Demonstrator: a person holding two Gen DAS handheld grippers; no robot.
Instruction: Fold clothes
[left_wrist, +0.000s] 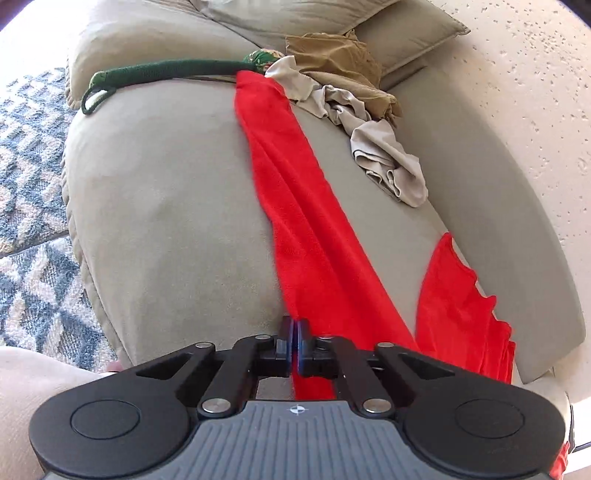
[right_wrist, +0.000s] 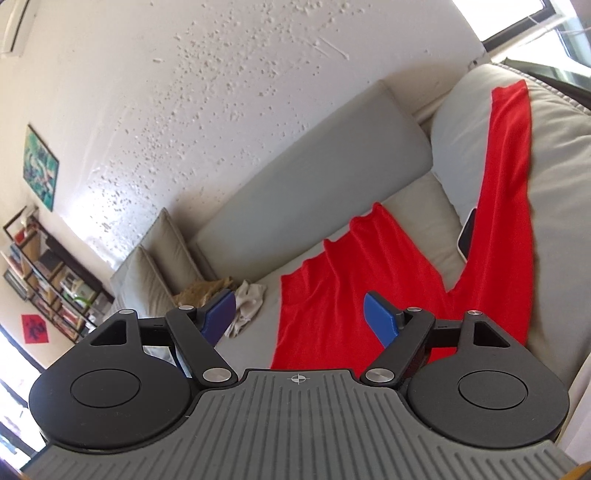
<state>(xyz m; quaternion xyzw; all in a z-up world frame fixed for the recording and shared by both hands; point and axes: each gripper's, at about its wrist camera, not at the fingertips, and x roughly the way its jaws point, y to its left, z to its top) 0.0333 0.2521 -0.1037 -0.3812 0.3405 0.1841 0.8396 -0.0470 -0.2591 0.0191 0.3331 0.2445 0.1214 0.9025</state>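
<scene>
No legible text, red wall sign (right_wrist: 32, 328) unreadable

One red garment (left_wrist: 295, 206), one tan garment (left_wrist: 340, 62), one cream garment (left_wrist: 373, 144) (crumpled), two tools (left_wrist: 294, 334) (right_wrist: 299, 317)

Beige sofa (right_wrist: 295, 177) against textured white wall (right_wrist: 184, 74); patterned rug (left_wrist: 33, 184) on floor; bookshelf (right_wrist: 48, 280) at far end; window (right_wrist: 535, 22) bright.
</scene>
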